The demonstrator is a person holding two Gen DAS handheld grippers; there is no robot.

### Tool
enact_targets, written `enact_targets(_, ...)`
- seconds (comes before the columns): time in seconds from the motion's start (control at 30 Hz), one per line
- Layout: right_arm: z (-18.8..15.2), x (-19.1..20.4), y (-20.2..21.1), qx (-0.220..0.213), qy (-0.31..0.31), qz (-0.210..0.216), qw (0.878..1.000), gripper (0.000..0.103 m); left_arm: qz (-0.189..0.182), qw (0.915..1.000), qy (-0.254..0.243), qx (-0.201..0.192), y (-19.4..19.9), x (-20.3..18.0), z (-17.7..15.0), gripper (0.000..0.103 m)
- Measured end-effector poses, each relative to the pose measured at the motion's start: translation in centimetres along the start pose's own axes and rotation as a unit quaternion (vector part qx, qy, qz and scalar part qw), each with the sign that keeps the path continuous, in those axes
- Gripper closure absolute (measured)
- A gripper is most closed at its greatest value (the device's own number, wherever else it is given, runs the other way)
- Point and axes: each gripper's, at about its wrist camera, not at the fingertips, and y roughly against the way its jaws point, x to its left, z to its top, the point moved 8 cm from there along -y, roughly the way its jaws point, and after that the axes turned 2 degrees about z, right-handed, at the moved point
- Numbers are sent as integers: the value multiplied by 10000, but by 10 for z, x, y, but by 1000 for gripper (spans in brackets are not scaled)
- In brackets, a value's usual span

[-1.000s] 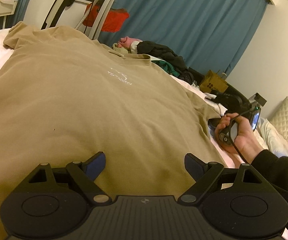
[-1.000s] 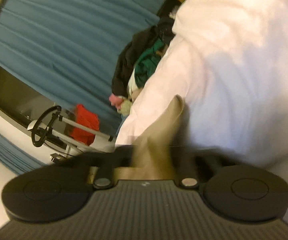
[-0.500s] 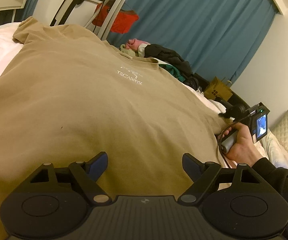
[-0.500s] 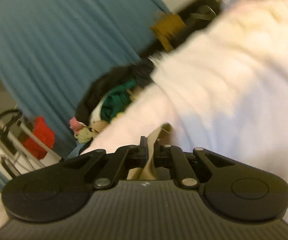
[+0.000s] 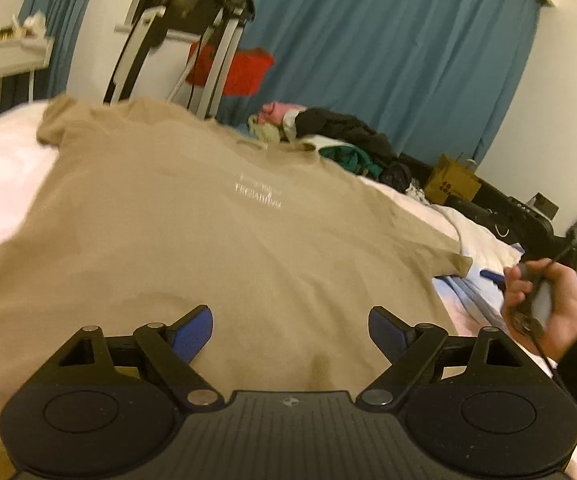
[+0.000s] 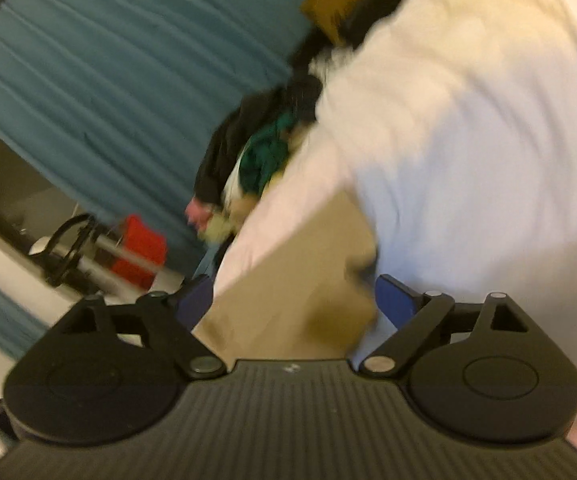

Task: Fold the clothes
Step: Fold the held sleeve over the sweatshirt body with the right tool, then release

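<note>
Right gripper [image 6: 294, 296] let go of shirt [image 5: 216, 248] sleeve — jaws opening; left gripper [image 5: 290, 330] jaws apart. Spread on bed [image 5: 4, 176] done — next, grab an edge to fold.

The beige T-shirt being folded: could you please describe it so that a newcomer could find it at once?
Start at the bed with the white cover in front of the blue curtain. Spread flat across it lies the beige T-shirt, with small white lettering on the chest. Unlike the crumpled pile of dark, green and pink clothes beyond its collar, it is one plain, smoothed-out garment.
</note>
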Motion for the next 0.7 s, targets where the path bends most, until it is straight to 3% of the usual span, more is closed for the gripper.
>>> enact_targets(0.2, -51, 10, -1, 910, -559, 433, 9933, 13, 51, 10000, 79, 5, 22, 0, 1, 15)
enact_targets(0.33, -80, 5, -27, 1131, -412, 366, 9921, 13, 63, 9998, 195, -11, 25, 4, 3, 15)
enact_targets(0.53, -63, 12, -64, 395, -56, 642, 9971, 15, 241, 9994, 230, 53, 11, 12, 4, 15)
enact_targets(0.7, -44, 14, -88, 79, 457, 752, 9961, 41, 244, 9988, 354, 222, -1, 18, 0, 15)
